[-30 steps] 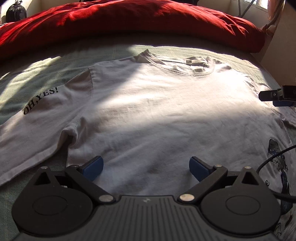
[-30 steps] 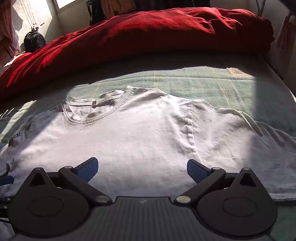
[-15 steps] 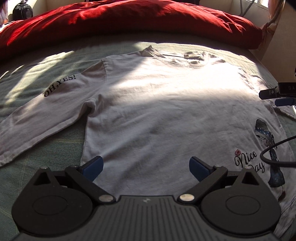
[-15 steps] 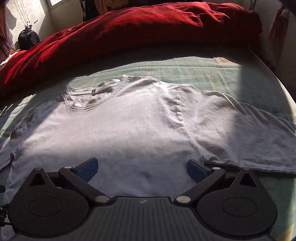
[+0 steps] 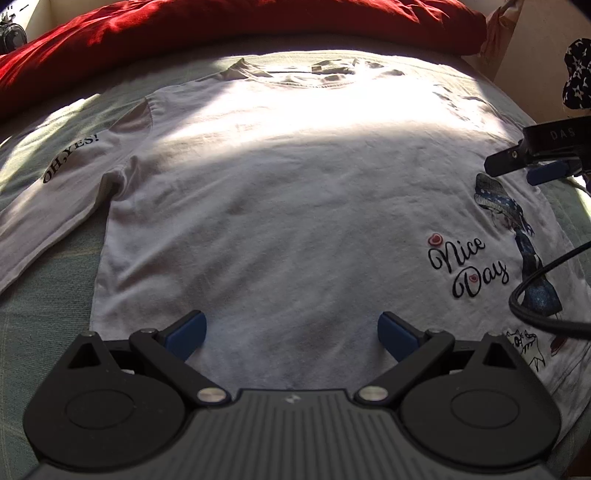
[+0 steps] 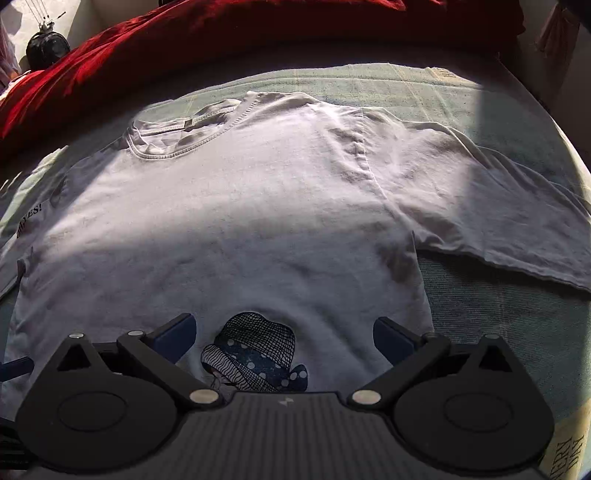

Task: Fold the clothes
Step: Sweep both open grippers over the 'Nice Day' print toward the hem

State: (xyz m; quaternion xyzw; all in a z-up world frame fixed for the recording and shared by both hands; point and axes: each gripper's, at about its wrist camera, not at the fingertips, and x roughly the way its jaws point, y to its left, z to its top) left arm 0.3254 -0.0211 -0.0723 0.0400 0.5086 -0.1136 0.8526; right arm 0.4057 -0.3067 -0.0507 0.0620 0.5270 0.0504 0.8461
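**One shirt flat on the bed, both grippers wide open above it**

Two grippers, one shirt. The left gripper (image 5: pixel 291 332) hangs over the lower body of the shirt (image 5: pixel 288 206), its two blue-tipped fingers spread wide and holding nothing. The right gripper (image 6: pixel 284 334) is the same — fingers far apart, empty — just above a printed hat (image 6: pixel 255 354) on the shirt's front. From the left view, the right gripper shows at the right edge, over the shirt's side, with one black cable (image 5: pixel 535 295) looping across the "Nice Day" print (image 5: pixel 469 269).

The white shirt lies face up and spread flat, neckline (image 6: pixel 177 136) farthest away, both sleeves out to the sides. The left sleeve (image 5: pixel 55 192) carries "OH,YES!"; the right sleeve (image 6: pixel 498 229) is plain.

It rests on a pale green blanket (image 6: pixel 498 314) covering the bed, partly in sunlight, partly in shadow. Beyond the neckline a rumpled red duvet (image 5: pixel 221 26) runs the bed's width. A dark round object (image 6: pixel 47 48) sits far left by the wall — too small to identify.
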